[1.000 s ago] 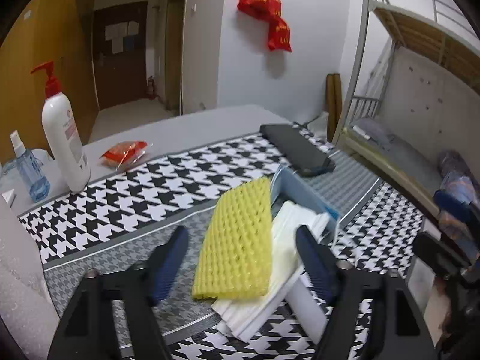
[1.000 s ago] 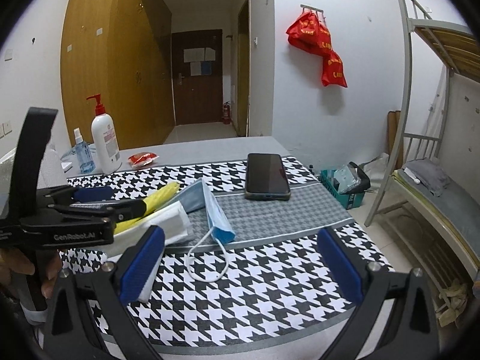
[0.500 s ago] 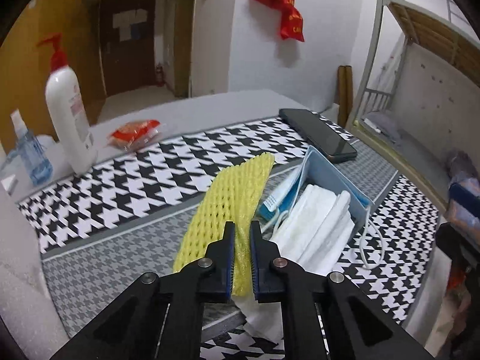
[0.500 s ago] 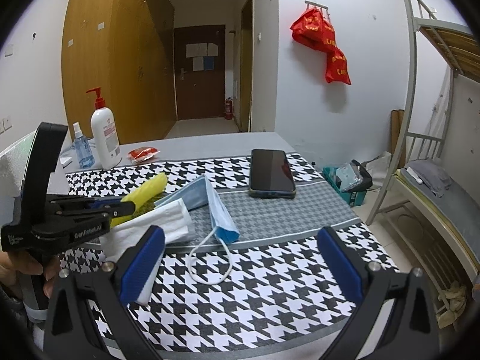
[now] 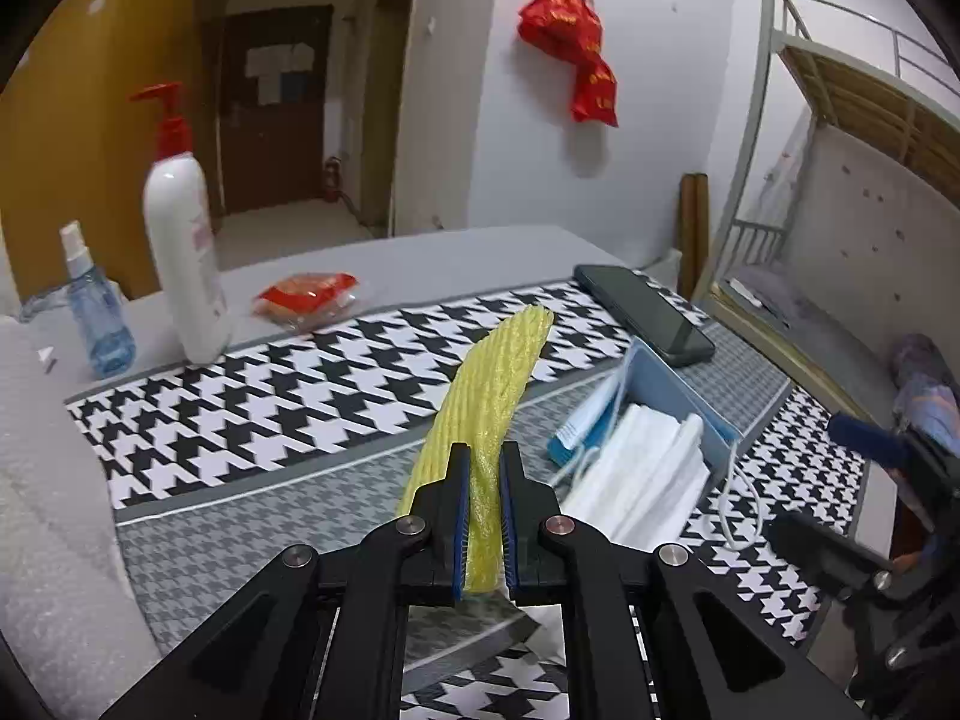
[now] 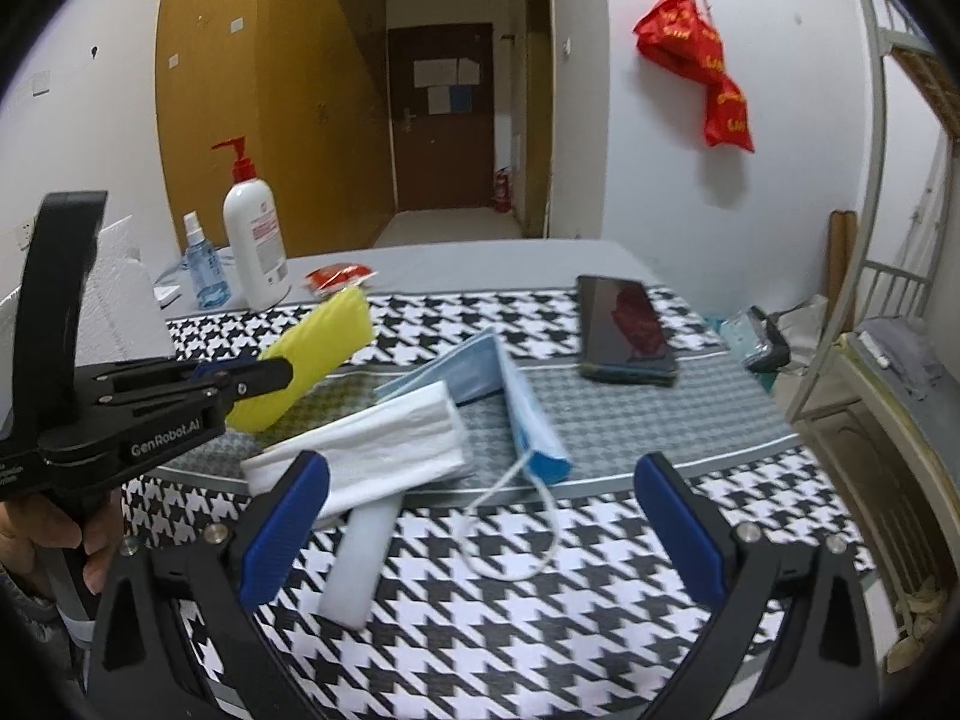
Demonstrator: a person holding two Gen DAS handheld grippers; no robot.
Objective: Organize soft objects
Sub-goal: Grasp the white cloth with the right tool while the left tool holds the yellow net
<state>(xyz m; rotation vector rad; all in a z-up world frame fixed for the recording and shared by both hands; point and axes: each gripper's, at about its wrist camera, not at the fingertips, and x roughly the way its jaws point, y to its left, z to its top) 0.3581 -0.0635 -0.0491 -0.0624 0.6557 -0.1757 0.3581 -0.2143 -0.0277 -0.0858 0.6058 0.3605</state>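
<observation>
My left gripper [image 5: 485, 462] is shut on the near end of a yellow foam net sleeve [image 5: 492, 384], which is lifted clear of the table and points away from me. In the right wrist view the left gripper [image 6: 264, 375] holds the yellow sleeve [image 6: 318, 348] above the cloth at the left. A white foam sheet bundle [image 6: 372, 450] lies across a white foam strip [image 6: 360, 558], beside a folded blue face mask [image 6: 510, 396] whose ear loop trails forward. My right gripper [image 6: 480, 516] hangs open over the near cloth, just in front of the white bundle, holding nothing.
The table wears a black-and-white houndstooth cloth [image 6: 600, 600]. A dark phone [image 6: 624, 330] lies at the back right. A lotion pump bottle [image 5: 186, 264], a blue spray bottle [image 5: 96, 312] and a red packet [image 5: 306, 294] stand at the back left. A bunk bed [image 5: 840, 276] is to the right.
The left gripper's jaws closed on the yellow sleeve and lifted it off the white bundle, carrying it left. The right gripper has come a little closer to the pile.
</observation>
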